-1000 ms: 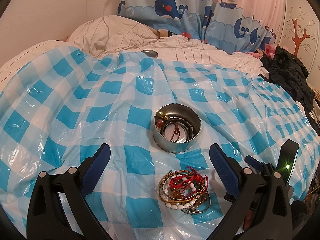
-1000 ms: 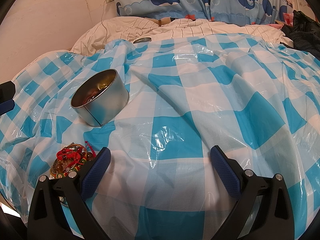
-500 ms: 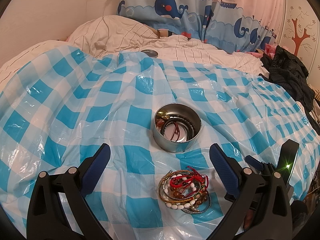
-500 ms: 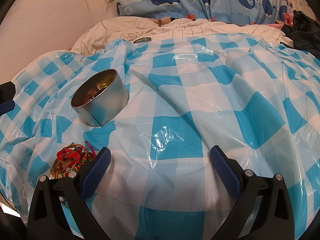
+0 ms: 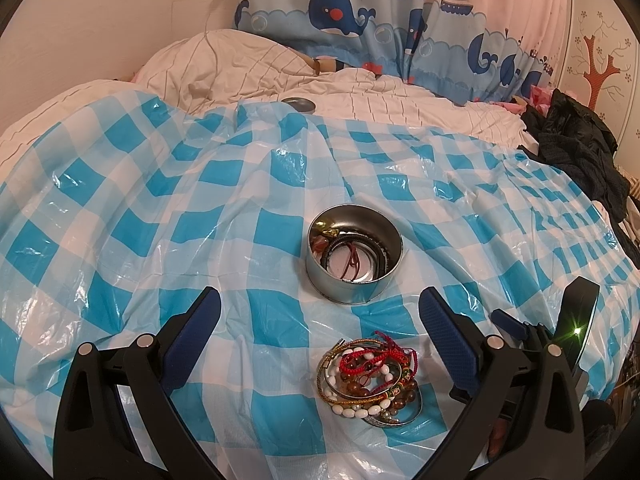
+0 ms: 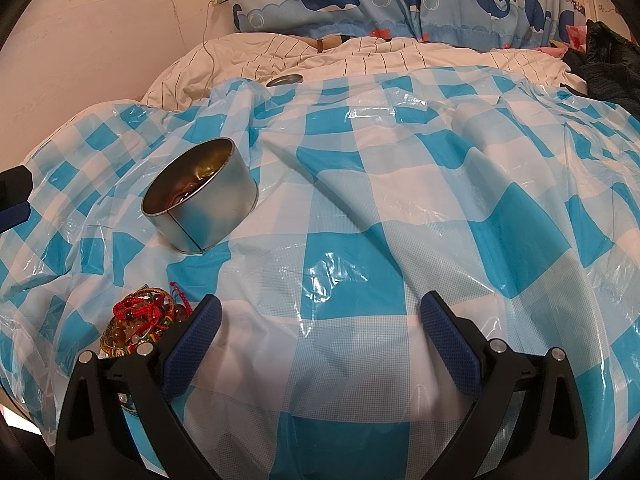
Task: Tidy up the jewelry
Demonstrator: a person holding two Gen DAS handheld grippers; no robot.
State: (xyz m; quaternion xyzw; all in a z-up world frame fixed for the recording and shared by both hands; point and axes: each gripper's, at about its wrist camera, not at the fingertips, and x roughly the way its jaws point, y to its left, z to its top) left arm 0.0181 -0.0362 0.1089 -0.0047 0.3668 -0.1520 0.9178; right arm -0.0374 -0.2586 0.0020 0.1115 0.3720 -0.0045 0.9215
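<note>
**Nothing Moved, Both My Grippers Wide Open**

Nothing had moved since a second before. My two grippers were in the same spots, and so were the tin and the bracelets.

My left gripper (image 5: 320,320) was spread wide with nothing between its blue fingers. It hung over the blue and white checked sheet (image 5: 160,220). The pile of bracelets (image 5: 370,378) lay on the sheet between those fingers, a bit nearer the right one. I saw red string, white beads, brown beads and gold bangles all tangled together. Just past the pile stood the round metal tin (image 5: 354,254), upright and uncovered. It had some dark bands and a red cord inside.

My right gripper (image 6: 320,326) was spread wide too, and it held nothing. It pointed at a bare part of the sheet. The bracelets were off by its left finger, partly hidden behind it. The tin stood farther back on that same side.

A small metal lid (image 5: 298,104) lay far back, at the edge of the white striped bedding (image 5: 400,96). Whale curtains (image 5: 360,20) hung behind.
</note>
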